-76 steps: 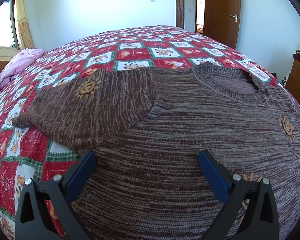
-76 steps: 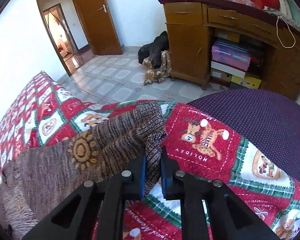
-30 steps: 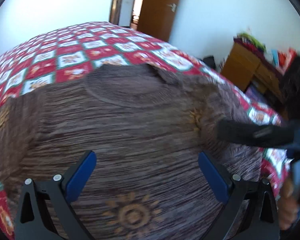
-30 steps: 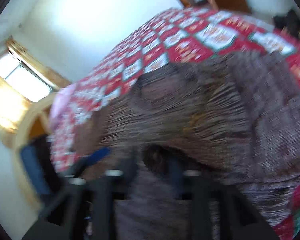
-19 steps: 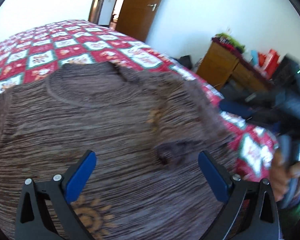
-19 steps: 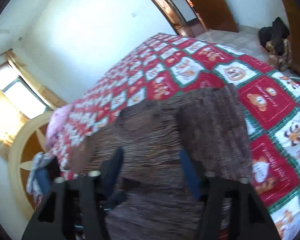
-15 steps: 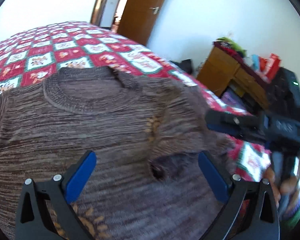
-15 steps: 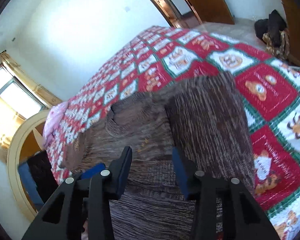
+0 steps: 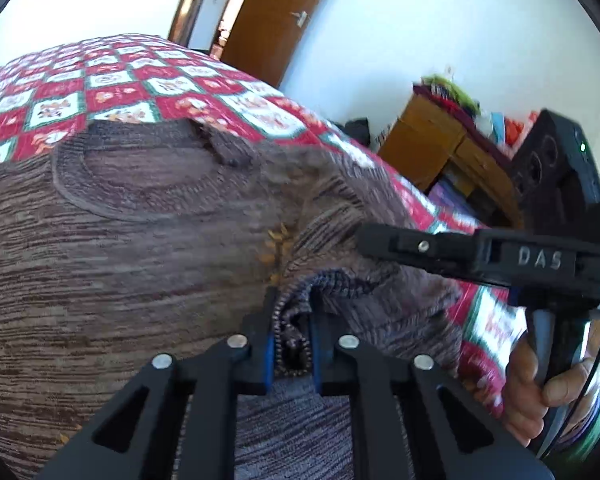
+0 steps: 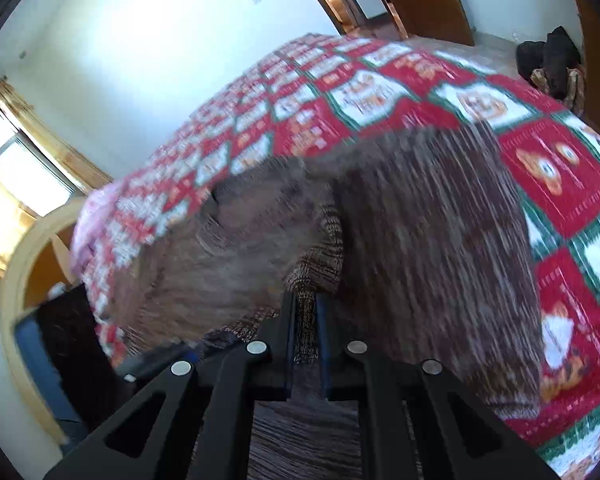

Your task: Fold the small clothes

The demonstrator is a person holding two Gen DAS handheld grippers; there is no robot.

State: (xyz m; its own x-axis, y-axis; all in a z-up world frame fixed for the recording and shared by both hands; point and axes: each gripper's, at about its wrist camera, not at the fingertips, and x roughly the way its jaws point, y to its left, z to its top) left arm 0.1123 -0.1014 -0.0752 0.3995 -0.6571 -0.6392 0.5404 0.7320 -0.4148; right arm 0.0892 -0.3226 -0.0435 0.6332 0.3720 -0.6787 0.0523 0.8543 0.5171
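Brown marled knit sweater (image 9: 132, 256), round ribbed neckline, small orange sun motifs: one item, lying flat across the red, white and green patchwork quilt (image 9: 112, 92) of the bed, neckline toward the far side.

Left gripper (image 9: 291, 340), black frame with blue pads: its jaws are closing, now narrow, with a raised pleat of the knit pinched between them, near the sweater's right-hand side as its own camera sees it.

Right gripper (image 10: 305, 328), same make: drawn nearly shut on a second ridge of the knit beside the folded-in sleeve. In the left wrist view it reaches in from the right, a bare hand (image 9: 540, 392) on its handle.

Step in hand, as we judge it: taking hold of the near part of the sweater at two points, ready to carry it over toward the neckline.

Handling notes, ours:
- We would check that each pinch holds both layers of knit; a loose weave slips from a shallow bite.
- We would lift the two sides together and evenly, so the fold line runs straight across the body.
- We would keep the sleeve tucked in; dragging may pull it out.
- We would not catch the quilt in either pinch; whether it is clear beneath we cannot tell.

Background: wooden door (image 9: 268, 20), wooden dresser (image 9: 440, 152).
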